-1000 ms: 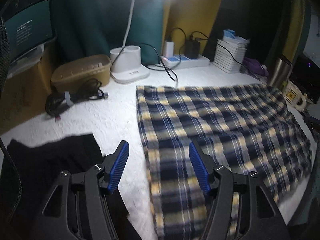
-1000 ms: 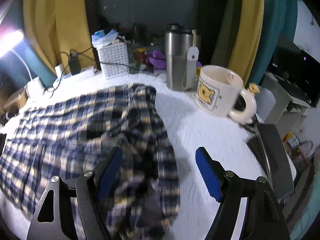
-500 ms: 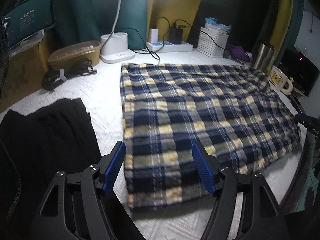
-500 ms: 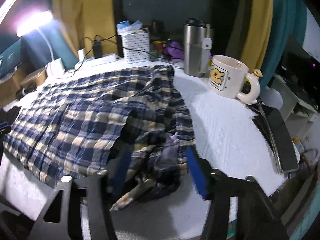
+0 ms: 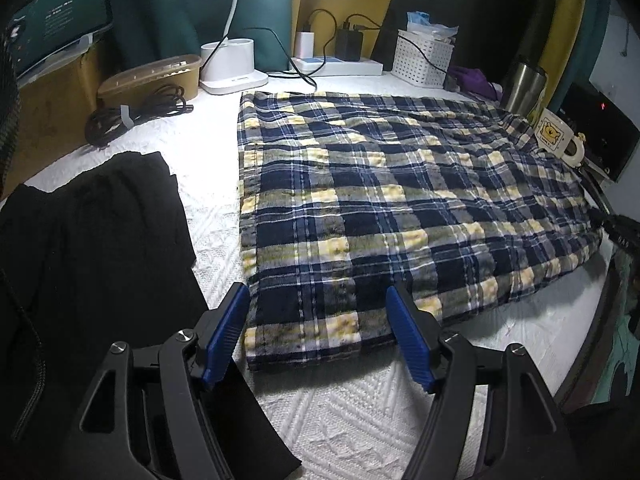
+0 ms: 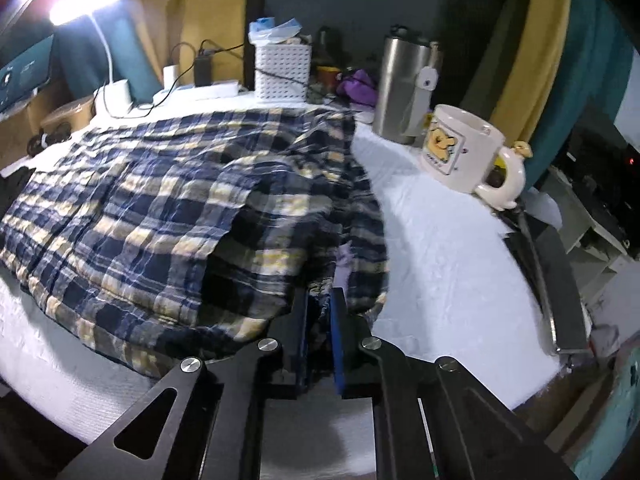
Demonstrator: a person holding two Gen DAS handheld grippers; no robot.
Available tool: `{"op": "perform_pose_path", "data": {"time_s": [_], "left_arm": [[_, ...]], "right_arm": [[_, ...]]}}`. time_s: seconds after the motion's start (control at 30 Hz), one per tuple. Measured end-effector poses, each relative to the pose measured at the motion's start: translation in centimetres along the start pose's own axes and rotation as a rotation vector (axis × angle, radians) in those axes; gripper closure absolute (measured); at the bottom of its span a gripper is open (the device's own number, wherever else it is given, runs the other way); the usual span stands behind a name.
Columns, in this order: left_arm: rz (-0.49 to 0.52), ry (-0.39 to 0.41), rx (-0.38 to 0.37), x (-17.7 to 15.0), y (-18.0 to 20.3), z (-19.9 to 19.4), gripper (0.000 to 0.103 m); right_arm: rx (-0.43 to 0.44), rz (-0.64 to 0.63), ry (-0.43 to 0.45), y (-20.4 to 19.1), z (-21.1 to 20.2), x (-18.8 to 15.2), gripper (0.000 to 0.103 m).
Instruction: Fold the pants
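Observation:
Blue, yellow and white plaid pants [image 5: 384, 208] lie spread flat on the white textured table cover [image 5: 360, 412]. My left gripper [image 5: 318, 330] stands open over their near left hem corner, one blue pad on each side of it, not pressing. In the right wrist view the same pants [image 6: 168, 216] bunch up at their near right end, and my right gripper [image 6: 320, 316] is shut on that bunched cloth. The tip of the right gripper [image 5: 618, 226] shows at the far right of the left wrist view.
A black garment [image 5: 92, 264] lies left of the pants. At the back stand a lamp base [image 5: 232, 68], a coiled cable [image 5: 136, 114], a power strip [image 5: 340, 66] and a white basket [image 6: 282, 72]. A steel tumbler [image 6: 404, 88] and a cream mug [image 6: 460, 148] stand right of the pants.
My right gripper closed from wide open onto the bunched edge of the pants. My left gripper drew back towards the near hem corner and sank a little, staying open.

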State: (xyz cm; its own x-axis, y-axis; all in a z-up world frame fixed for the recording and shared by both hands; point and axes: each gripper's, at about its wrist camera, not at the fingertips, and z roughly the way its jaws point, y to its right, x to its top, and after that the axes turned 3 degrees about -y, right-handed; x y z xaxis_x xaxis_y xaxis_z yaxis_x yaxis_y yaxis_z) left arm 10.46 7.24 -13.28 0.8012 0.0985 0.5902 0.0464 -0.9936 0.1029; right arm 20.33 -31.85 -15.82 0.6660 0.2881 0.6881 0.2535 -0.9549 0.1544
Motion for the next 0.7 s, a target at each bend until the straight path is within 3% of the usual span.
{"op": "perform_pose_path", "data": {"time_s": [0.27, 0.7], "left_arm": [[0.012, -0.023, 0.013, 0.1, 0.2, 0.5, 0.032], [0.058, 0.02, -0.021, -0.5, 0.3, -1.6, 0.03]], "right_arm": [[-0.033, 0.07, 0.013, 2.4, -0.1, 0.2, 0.095], [0.001, 0.133, -0.01, 3.7, 2.4, 1.1, 0.095]]}}
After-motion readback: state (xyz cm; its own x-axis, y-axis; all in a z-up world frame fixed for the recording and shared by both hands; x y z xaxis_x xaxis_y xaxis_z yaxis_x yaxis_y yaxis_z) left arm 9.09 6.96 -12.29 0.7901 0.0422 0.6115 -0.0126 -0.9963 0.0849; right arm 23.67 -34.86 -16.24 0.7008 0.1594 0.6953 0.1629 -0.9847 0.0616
